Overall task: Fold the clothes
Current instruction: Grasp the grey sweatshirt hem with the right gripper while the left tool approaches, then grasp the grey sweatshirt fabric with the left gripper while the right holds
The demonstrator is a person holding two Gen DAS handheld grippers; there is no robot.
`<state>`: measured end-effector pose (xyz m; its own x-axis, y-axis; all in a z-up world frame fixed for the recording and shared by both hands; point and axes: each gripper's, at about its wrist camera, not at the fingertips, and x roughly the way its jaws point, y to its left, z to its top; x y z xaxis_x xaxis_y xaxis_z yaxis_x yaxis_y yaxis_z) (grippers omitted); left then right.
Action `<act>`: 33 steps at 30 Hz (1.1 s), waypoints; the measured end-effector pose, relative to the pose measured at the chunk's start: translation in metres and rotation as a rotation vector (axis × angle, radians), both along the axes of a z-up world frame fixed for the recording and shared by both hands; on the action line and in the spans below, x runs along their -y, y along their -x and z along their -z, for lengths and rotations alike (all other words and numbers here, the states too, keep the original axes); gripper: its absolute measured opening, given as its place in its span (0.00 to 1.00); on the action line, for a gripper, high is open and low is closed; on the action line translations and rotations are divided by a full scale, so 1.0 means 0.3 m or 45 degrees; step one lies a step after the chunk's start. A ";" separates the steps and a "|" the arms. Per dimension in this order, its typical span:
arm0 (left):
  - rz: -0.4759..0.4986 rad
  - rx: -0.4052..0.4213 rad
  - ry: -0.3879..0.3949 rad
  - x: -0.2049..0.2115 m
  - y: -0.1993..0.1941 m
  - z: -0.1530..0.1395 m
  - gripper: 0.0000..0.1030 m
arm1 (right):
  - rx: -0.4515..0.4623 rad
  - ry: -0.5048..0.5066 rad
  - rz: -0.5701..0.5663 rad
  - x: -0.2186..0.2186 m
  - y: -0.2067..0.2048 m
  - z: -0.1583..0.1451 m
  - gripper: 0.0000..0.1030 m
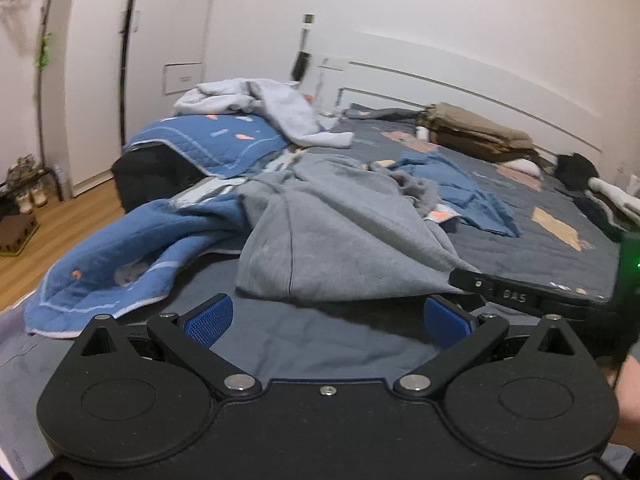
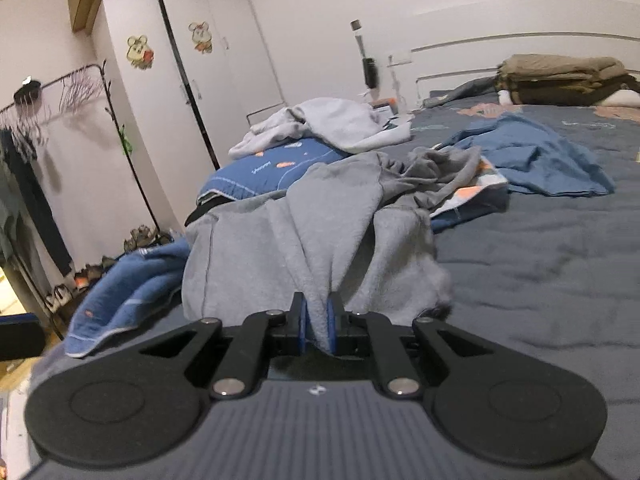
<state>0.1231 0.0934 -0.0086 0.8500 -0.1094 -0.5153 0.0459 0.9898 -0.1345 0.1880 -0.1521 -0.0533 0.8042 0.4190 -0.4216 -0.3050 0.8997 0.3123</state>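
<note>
- On the near part of the dark grey quilted bedspread (image 2: pixel 540 248), taken as the landmark, lies the task's thing: a crumpled grey fleece sweatshirt (image 2: pixel 280 240), heaped with one edge drawn up off the bedspread toward the near side.
- Right gripper (image 2: pixel 318 330): its blue pads are pressed nearly together on a pinched fold of that sweatshirt's edge, and the cloth rises in a taut ridge from the heap to the jaws.
- Left gripper (image 1: pixel 326 316): its blue ribbed pads stand wide apart just short of the sweatshirt's near hem, with only bare bedspread between them; it has hold of nothing.
- Handling, as a judgement: the sweatshirt looks soft, thick and limp, light enough to lift by one corner yet sure to sag and drag, not slippery, not fragile.
- A good second hold seems to be the free hem corner nearest the left gripper, so the edge can be stretched flat between the two tongs.
- Materials: the sweatshirt is matte and brushed, with a stitched seam down its panel.
- Beside the sweatshirt, at the bedspread's left edge, a blue fleece blanket with pale piping (image 1: pixel 120 252) hangs over the side.
- Farther up the bedspread lie a blue crumpled garment (image 2: pixel 532 160) and, at its head, a stack of folded olive-brown cloth (image 2: pixel 560 76).
</note>
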 end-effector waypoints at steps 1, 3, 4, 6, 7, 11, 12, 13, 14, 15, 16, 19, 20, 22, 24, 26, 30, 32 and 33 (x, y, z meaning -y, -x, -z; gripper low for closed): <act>0.028 -0.004 -0.004 0.015 -0.001 -0.002 1.00 | -0.001 -0.008 0.010 0.014 0.023 -0.011 0.09; 0.082 -0.017 0.004 0.044 -0.003 -0.006 1.00 | -0.003 -0.023 0.029 0.045 0.069 -0.032 0.09; 0.108 -0.028 0.022 0.056 -0.004 -0.006 1.00 | -0.008 -0.031 0.039 0.066 0.095 -0.037 0.09; 0.169 -0.033 0.057 0.077 -0.002 -0.005 1.00 | -0.015 -0.034 0.061 0.104 0.154 -0.047 0.09; 0.197 -0.023 0.065 0.085 0.002 -0.002 1.00 | -0.020 -0.036 0.074 0.126 0.184 -0.051 0.09; 0.251 -0.036 0.078 0.116 0.004 0.022 0.99 | -0.043 -0.057 0.153 0.225 0.304 -0.063 0.09; 0.264 -0.049 0.080 0.121 0.004 0.032 0.99 | -0.049 -0.066 0.175 0.249 0.334 -0.066 0.09; 0.276 -0.056 0.066 0.131 0.007 0.040 0.99 | -0.059 -0.076 0.192 0.268 0.362 -0.065 0.09; 0.288 -0.062 0.047 0.142 0.011 0.047 0.99 | -0.071 -0.086 0.211 0.285 0.394 -0.062 0.09; 0.301 -0.067 0.027 0.152 0.016 0.055 0.99 | -0.083 -0.100 0.229 0.301 0.426 -0.057 0.09; 0.311 -0.068 0.013 0.164 0.023 0.060 0.99 | -0.097 -0.122 0.247 0.317 0.461 -0.049 0.09; 0.349 -0.059 -0.028 0.202 0.054 0.068 0.97 | -0.135 -0.190 0.282 0.359 0.550 -0.025 0.09; 0.360 -0.051 -0.047 0.218 0.068 0.067 0.97 | -0.139 -0.198 0.290 0.368 0.573 -0.022 0.09; 0.364 -0.031 -0.094 0.241 0.092 0.068 0.98 | -0.148 -0.206 0.297 0.382 0.609 -0.022 0.09; 0.398 -0.017 -0.106 0.255 0.110 0.073 0.98 | -0.146 -0.223 0.297 0.402 0.643 -0.028 0.09; 0.417 -0.020 -0.111 0.264 0.128 0.081 0.98 | -0.138 -0.238 0.300 0.422 0.668 -0.037 0.09; 0.445 -0.023 -0.113 0.271 0.152 0.113 0.98 | -0.136 -0.238 0.300 0.468 0.715 -0.049 0.09; 0.459 -0.015 -0.153 0.285 0.161 0.132 0.98 | -0.142 -0.232 0.297 0.492 0.737 -0.047 0.09; 0.471 -0.023 -0.165 0.291 0.163 0.144 0.97 | -0.148 -0.228 0.294 0.502 0.747 -0.045 0.09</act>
